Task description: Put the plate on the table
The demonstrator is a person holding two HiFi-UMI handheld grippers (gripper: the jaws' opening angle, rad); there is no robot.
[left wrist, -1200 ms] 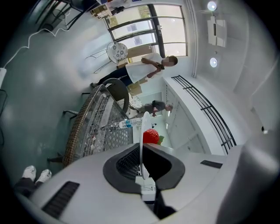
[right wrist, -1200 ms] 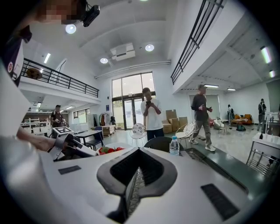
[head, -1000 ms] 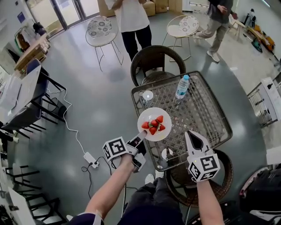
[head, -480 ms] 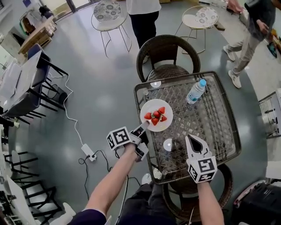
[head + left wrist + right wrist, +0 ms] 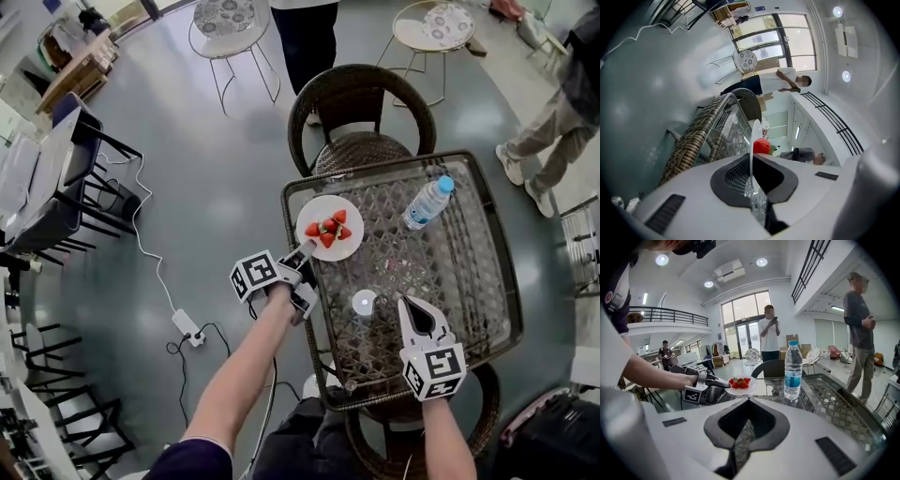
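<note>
A white plate (image 5: 329, 228) with several strawberries (image 5: 328, 228) is over the far left corner of the glass-topped wicker table (image 5: 469, 272). My left gripper (image 5: 304, 249) is shut on the plate's near rim. In the left gripper view the plate (image 5: 752, 140) shows edge-on between the jaws, a strawberry (image 5: 761, 146) just past them. In the right gripper view the plate (image 5: 740, 386) is held a little above the table top. My right gripper (image 5: 419, 314) is shut with nothing in it, over the table's near part.
A water bottle (image 5: 427, 203) stands at the far right of the table; a small round white thing (image 5: 363, 302) lies near the middle. A wicker chair (image 5: 361, 117) stands behind the table. People stand beyond (image 5: 309, 28). A power strip (image 5: 188, 327) lies on the floor at the left.
The left gripper has carried the plate further over the table's far left corner. The right gripper has stayed shut over the near part of the table. A person at the far right has walked on.
</note>
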